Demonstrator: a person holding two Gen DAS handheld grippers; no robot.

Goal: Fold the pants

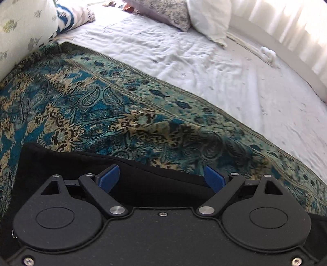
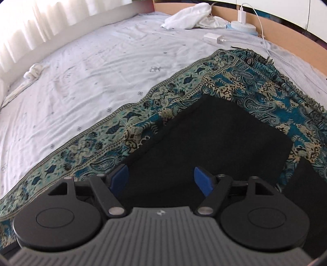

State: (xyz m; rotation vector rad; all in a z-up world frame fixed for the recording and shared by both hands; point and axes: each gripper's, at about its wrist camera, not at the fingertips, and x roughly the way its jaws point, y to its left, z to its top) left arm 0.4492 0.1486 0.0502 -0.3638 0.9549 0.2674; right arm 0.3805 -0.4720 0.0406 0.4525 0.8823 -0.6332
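Observation:
Black pants (image 2: 220, 139) lie flat on a teal and tan patterned blanket (image 2: 143, 122) spread over the bed. In the right wrist view one leg runs away from me to a square end, and a second black part (image 2: 302, 184) shows at the right edge. My right gripper (image 2: 160, 168) hovers over the near part of that leg, open, with its blue pads (image 2: 120, 178) apart and nothing pinched. In the left wrist view the pants (image 1: 61, 163) fill the bottom, their edge slanting across the blanket (image 1: 102, 106). My left gripper (image 1: 161, 169) stands wide open above that edge, holding nothing.
A wrinkled white sheet (image 1: 204, 61) covers the bed beyond the blanket. Pillows (image 1: 206, 18) sit at the far end in the left wrist view. In the right wrist view a white charger (image 2: 213, 38), a cable and a white cloth (image 2: 188, 16) lie near the wooden bed edge.

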